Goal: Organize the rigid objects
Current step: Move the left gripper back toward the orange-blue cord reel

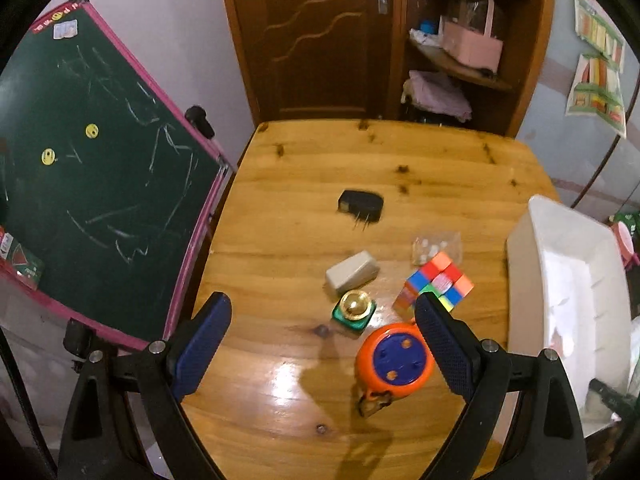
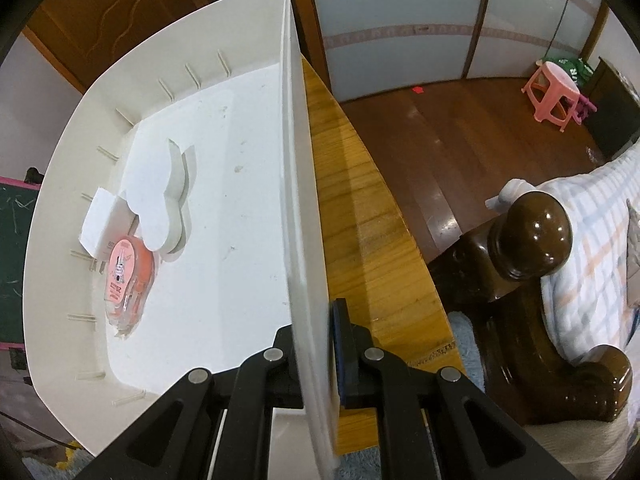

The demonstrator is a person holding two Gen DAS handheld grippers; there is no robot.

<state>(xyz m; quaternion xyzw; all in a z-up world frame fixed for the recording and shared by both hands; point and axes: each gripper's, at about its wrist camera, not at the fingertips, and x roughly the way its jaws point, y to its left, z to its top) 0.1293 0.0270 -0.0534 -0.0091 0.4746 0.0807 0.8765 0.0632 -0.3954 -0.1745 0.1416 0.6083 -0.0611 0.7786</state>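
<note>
My left gripper (image 1: 322, 320) is open above the near part of the wooden table (image 1: 304, 184). Between and beyond its fingers lie an orange and blue tape measure (image 1: 394, 360), a gold-topped green box (image 1: 354, 308), a beige block (image 1: 351, 271), a colour cube (image 1: 438, 280), a clear bag of white bits (image 1: 436, 246) and a black adapter (image 1: 361, 204). The white bin (image 1: 560, 292) stands at the right. My right gripper (image 2: 316, 344) is shut on the bin's side wall (image 2: 304, 208). Inside the bin lie an orange correction tape (image 2: 128, 276), a white plug (image 2: 102, 220) and a white cloud-shaped piece (image 2: 160, 188).
A green chalkboard (image 1: 96, 160) leans at the table's left edge. A wooden door and shelves stand behind the table. To the right of the bin are a strip of table (image 2: 360, 220), a dark wooden bedpost (image 2: 532, 232), a checked blanket and a pink stool (image 2: 554, 92).
</note>
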